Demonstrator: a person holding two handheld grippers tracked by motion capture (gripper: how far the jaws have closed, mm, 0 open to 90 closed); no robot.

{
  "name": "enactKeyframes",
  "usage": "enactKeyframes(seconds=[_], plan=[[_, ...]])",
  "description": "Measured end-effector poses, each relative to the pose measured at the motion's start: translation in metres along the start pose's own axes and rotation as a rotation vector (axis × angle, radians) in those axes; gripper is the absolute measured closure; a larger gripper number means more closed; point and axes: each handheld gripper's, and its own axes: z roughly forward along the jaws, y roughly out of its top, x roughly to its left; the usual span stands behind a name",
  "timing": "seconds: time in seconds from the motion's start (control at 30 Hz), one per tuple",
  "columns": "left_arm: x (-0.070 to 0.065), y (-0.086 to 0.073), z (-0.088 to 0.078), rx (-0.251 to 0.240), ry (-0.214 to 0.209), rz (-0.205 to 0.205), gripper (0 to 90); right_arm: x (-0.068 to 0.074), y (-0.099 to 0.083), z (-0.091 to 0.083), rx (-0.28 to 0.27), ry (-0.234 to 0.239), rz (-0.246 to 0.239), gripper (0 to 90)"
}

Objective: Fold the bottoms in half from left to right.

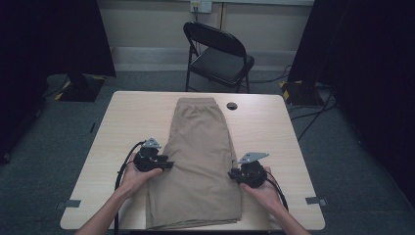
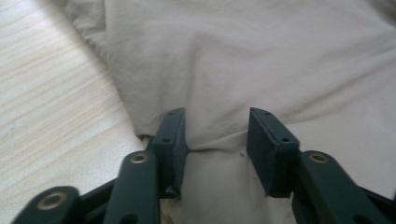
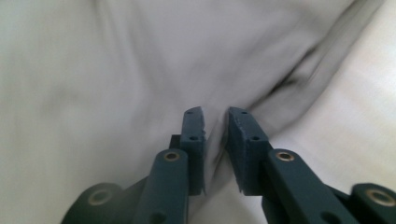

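Shorts (image 1: 203, 161) of tan cloth lie flat along the middle of the desk (image 1: 122, 127), waistband at the far end and leg hems at the near edge; the left hand-held gripper (image 1: 169, 164) sits at their left side about halfway down, the right hand-held gripper (image 1: 234, 174) at their right side, a little nearer the person.

In the left gripper view the left hand-held gripper (image 2: 215, 135) stands part open with a raised fold of cloth between its jaws; the pads do not look pressed on it, so a lift from here may catch just the top layer, or nothing, and the cloth would slide out.

In the right gripper view the right hand-held gripper (image 3: 215, 122) is nearly closed, with a thin ridge of cloth in the narrow gap; the picture is blurred, so I cannot tell if the pads truly bite; a shallow pinch at the very edge could slip under any pull.

Uneven grips are the main risk; one side rising and the other staying down would twist the shorts and spoil a clean fold; a hard sideways drag could also pull the hems off the near edge of the desk.
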Motion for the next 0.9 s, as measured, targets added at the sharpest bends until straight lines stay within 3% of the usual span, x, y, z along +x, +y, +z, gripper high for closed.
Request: enactKeyframes(seconds=[0.1, 0.2, 0.27, 0.37, 0.43, 0.53, 0.63, 0.77, 0.9], plan=[[-0.002, 0.003, -0.005, -0.046, -0.008, -0.001, 59.9, -0.012, 0.013, 0.003, -0.043, -0.017, 0.022, 72.9], [-0.001, 0.005, -0.008, -0.068, -0.008, 0.000, 61.4, -0.024, 0.024, 0.013, -0.051, -0.064, 0.049, 67.0], [0.000, 0.008, -0.009, -0.062, -0.015, -0.002, 62.0, -0.033, 0.029, 0.020, -0.057, -0.107, 0.062, 62.8], [0.004, 0.008, -0.009, -0.073, -0.012, -0.023, 62.1, -0.047, 0.036, 0.029, -0.076, -0.131, 0.099, 59.4], [0.006, 0.005, -0.005, -0.040, -0.003, -0.026, 62.2, -0.051, 0.037, 0.036, -0.080, -0.114, 0.110, 59.7], [0.008, -0.001, 0.001, -0.005, -0.005, -0.029, 62.4, -0.049, 0.034, 0.046, -0.033, -0.110, 0.094, 65.5], [0.010, -0.002, 0.001, 0.002, -0.011, -0.033, 61.9, -0.045, 0.032, 0.047, -0.019, -0.099, 0.073, 88.3], [0.011, -0.005, 0.000, 0.010, -0.011, -0.030, 61.6, -0.045, 0.032, 0.037, -0.029, -0.107, 0.064, 90.0], [0.010, -0.005, 0.000, 0.006, -0.015, -0.035, 60.9, -0.045, 0.024, 0.032, 0.006, -0.108, 0.053, 90.0]])
